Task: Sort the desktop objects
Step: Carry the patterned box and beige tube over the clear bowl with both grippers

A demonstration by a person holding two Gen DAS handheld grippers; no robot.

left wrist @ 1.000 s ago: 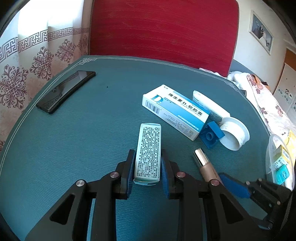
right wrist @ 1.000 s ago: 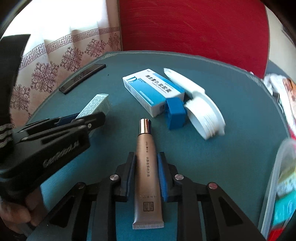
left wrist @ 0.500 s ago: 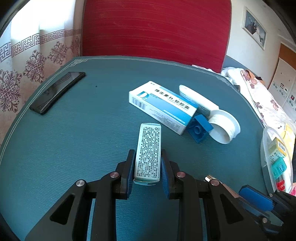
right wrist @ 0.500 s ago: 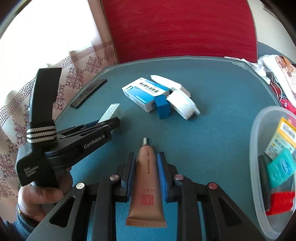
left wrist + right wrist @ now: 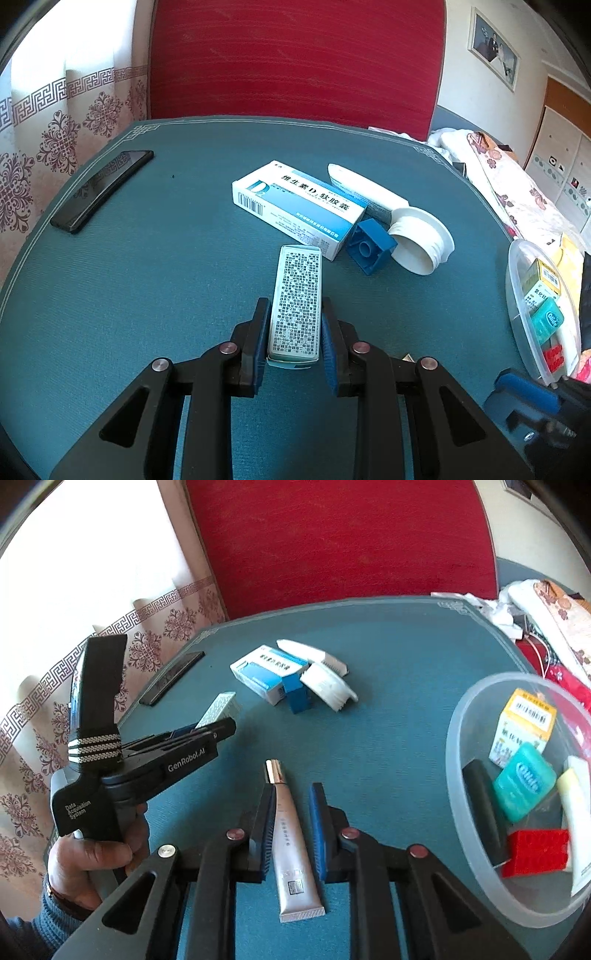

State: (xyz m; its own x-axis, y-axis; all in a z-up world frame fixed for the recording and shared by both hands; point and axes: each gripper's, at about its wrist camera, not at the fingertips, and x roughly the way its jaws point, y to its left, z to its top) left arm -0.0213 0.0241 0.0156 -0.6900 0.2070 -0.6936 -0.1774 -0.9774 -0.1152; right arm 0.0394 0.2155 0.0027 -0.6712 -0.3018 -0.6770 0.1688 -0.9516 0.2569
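My left gripper (image 5: 294, 303) is shut on a small white box of fine print (image 5: 297, 295), held just above the teal table (image 5: 147, 277). In the right wrist view that gripper (image 5: 218, 731) shows at the left with the box (image 5: 219, 710) sticking out of it. My right gripper (image 5: 293, 788) is shut on a beige tube with a silver cap (image 5: 290, 842), which lies slanted between the jaws. A clear plastic bowl (image 5: 452, 738) stands just right of it. It holds a yellow box, a teal floss case (image 5: 524, 786), a red brick (image 5: 537, 853) and other items.
A blue-and-white medicine box (image 5: 299, 206), a white tube (image 5: 365, 192), a blue brick (image 5: 369, 247) and a white ring-shaped lid (image 5: 421, 240) lie mid-table. A black phone (image 5: 101, 190) lies at the far left edge. A red chair back (image 5: 295, 62) stands behind. A hand (image 5: 92, 853) holds the left gripper.
My right gripper has carried the tube away to the right and upward, next to the bowl, and rolled so the tube now slants. The left gripper has kept the box almost still.
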